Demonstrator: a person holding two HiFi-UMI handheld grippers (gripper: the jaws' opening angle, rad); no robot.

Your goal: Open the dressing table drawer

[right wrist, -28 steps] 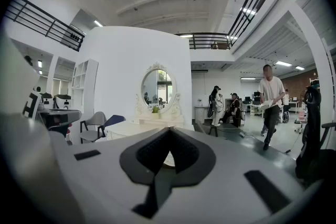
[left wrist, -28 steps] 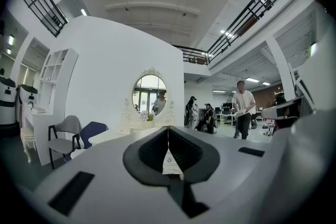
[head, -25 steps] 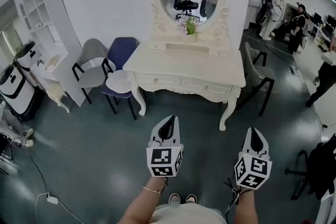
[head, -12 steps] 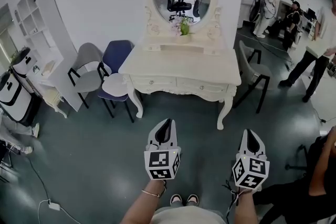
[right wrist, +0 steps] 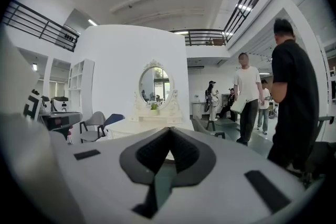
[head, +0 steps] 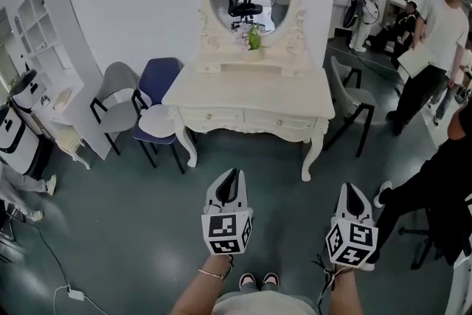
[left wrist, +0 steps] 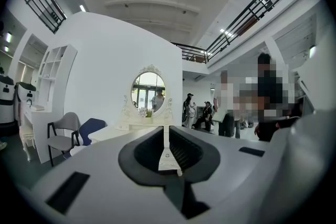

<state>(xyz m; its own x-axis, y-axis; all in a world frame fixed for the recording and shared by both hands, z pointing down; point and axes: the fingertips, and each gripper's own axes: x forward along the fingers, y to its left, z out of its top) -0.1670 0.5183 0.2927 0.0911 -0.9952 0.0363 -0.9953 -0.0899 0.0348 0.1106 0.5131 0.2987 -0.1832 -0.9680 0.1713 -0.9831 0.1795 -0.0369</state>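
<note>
As left gripper [head: 231, 175] hovers, drawer [head: 209, 115] sits closed.

In the head view the drawer fronts [head: 214, 116] of the dressing table [head: 251, 88] are seen steeply foreshortened. Their knobs are too small to be told with certainty, though two pale specks may be them. In the left gripper view the table's front, drawers and legs are hidden behind the body of the left gripper [left wrist: 167, 131]. Only the mirror [left wrist: 148, 92] and a strip of the top are left showing. The same parts are hidden by the right gripper [right wrist: 169, 131] in the right gripper view. In the head view the person in black [head: 435, 188] is cut off by the right edge. The white and black machine [head: 18, 136] is cut off by the left edge.
</note>
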